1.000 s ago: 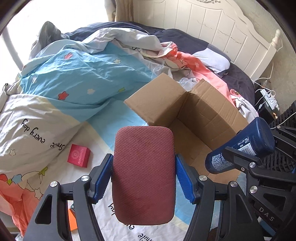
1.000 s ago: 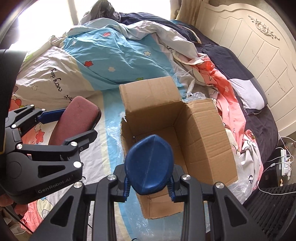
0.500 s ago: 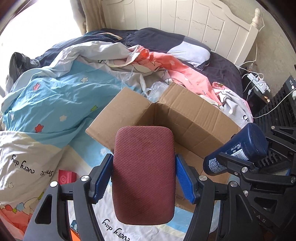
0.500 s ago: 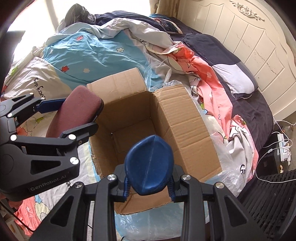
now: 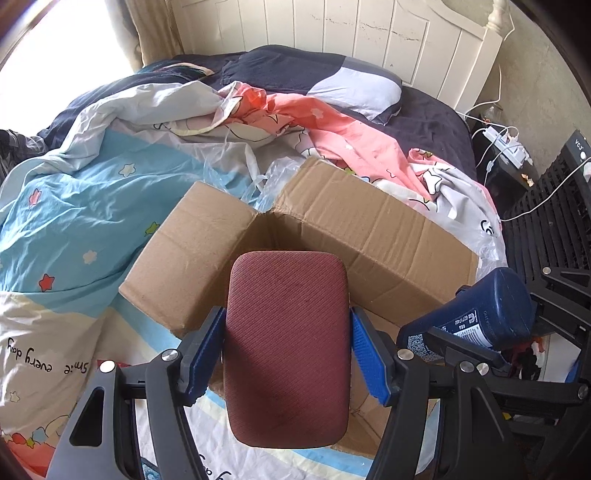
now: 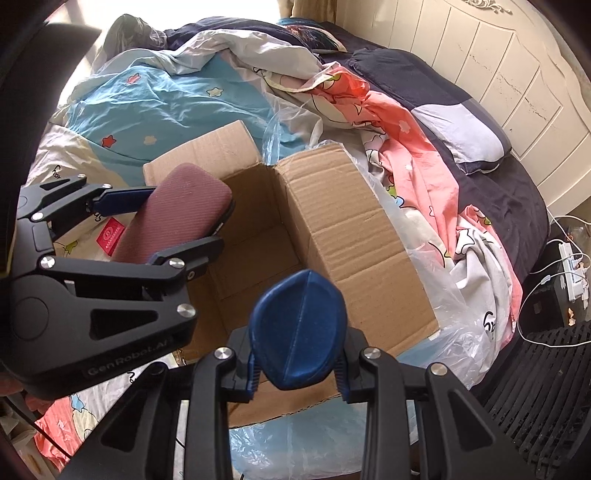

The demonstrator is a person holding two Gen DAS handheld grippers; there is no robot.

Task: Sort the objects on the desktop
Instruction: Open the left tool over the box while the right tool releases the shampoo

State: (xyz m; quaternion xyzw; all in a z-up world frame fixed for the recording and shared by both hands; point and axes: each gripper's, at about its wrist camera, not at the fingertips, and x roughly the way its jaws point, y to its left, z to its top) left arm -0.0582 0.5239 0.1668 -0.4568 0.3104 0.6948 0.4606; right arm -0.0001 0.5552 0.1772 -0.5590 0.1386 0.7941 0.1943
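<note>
My left gripper (image 5: 288,354) is shut on a dark red fabric case (image 5: 288,347), held over the near left edge of an open cardboard box (image 5: 369,236). The case (image 6: 173,214) and left gripper (image 6: 162,225) also show in the right wrist view, at the box's left rim. My right gripper (image 6: 297,363) is shut on a dark blue bottle (image 6: 297,326), held above the near rim of the box (image 6: 351,229). The bottle (image 5: 476,314) shows at right in the left wrist view. The inside of the box looks empty where visible.
The box sits on a bed with a rumpled blue, white and pink duvet (image 5: 92,192). A small red box (image 6: 110,234) lies on the duvet left of the box. Clear plastic bag (image 6: 454,321) under the box. White headboard (image 5: 369,33) behind. Power strip and cables (image 5: 506,142) at right.
Both grippers have moved forward and closer to the box, so they now hang over its near rim. Each still holds its object.
</note>
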